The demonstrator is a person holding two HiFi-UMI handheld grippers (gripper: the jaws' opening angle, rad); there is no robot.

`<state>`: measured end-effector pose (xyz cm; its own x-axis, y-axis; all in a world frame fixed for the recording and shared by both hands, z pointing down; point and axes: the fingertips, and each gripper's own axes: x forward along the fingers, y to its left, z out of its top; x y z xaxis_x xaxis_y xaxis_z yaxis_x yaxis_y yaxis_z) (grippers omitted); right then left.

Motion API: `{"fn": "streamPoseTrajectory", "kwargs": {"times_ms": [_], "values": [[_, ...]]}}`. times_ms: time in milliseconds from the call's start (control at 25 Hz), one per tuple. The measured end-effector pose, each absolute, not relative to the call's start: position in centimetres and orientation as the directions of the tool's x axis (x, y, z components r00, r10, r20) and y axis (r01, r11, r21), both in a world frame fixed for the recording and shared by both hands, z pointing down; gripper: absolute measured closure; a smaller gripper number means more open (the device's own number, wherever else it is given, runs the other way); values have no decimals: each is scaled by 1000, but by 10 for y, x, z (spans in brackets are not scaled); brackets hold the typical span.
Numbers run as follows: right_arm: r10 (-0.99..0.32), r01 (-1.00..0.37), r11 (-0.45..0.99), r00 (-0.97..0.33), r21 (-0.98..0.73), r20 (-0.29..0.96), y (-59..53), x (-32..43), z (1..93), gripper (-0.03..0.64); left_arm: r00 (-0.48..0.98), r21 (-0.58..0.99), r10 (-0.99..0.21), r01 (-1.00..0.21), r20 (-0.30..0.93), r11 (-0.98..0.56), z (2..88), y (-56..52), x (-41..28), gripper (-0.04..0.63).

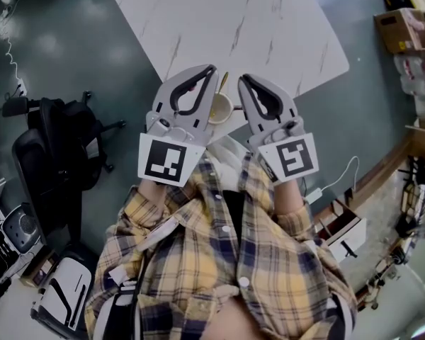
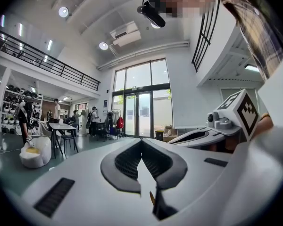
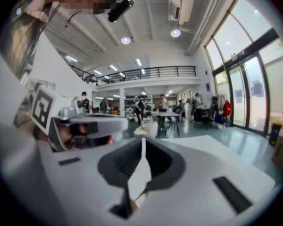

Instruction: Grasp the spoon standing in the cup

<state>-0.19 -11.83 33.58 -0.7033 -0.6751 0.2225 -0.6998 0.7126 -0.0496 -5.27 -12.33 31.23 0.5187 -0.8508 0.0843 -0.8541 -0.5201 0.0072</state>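
A cream cup (image 1: 219,109) stands near the front edge of the white marble table (image 1: 255,27), with a gold spoon (image 1: 223,83) standing in it, handle leaning away. My two grippers are held up above the cup, one on each side. The left gripper (image 1: 212,68) is shut with nothing in it, and its tips meet in the left gripper view (image 2: 142,141). The right gripper (image 1: 241,78) is shut too and holds nothing (image 3: 143,140). Both gripper views look level out into a hall. A sliver of the gold spoon (image 2: 152,198) shows below the left jaws.
A black office chair (image 1: 57,140) stands on the floor at the left, with white equipment (image 1: 64,292) below it. Cardboard boxes (image 1: 400,30) and shelving line the right side. A white cable (image 1: 340,179) lies on the floor. Several people stand far off in the hall (image 2: 92,121).
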Motion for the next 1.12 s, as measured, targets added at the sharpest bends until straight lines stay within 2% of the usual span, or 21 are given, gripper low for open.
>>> {"fn": "streamPoseTrajectory", "kwargs": {"times_ms": [520, 760, 1120], "values": [[-702, -731, 680, -673, -63, 235, -122, 10, 341, 577, 572, 50, -798, -818, 191, -574, 352, -134, -32, 575], [-707, -741, 667, -663, -81, 246, -124, 14, 348, 577, 582, 51, -778, -807, 237, -588, 373, -137, -28, 534], [-714, -753, 651, -650, -95, 262, -124, 21, 356, 577, 601, 87, -731, -788, 324, -609, 413, -135, -19, 511]]}}
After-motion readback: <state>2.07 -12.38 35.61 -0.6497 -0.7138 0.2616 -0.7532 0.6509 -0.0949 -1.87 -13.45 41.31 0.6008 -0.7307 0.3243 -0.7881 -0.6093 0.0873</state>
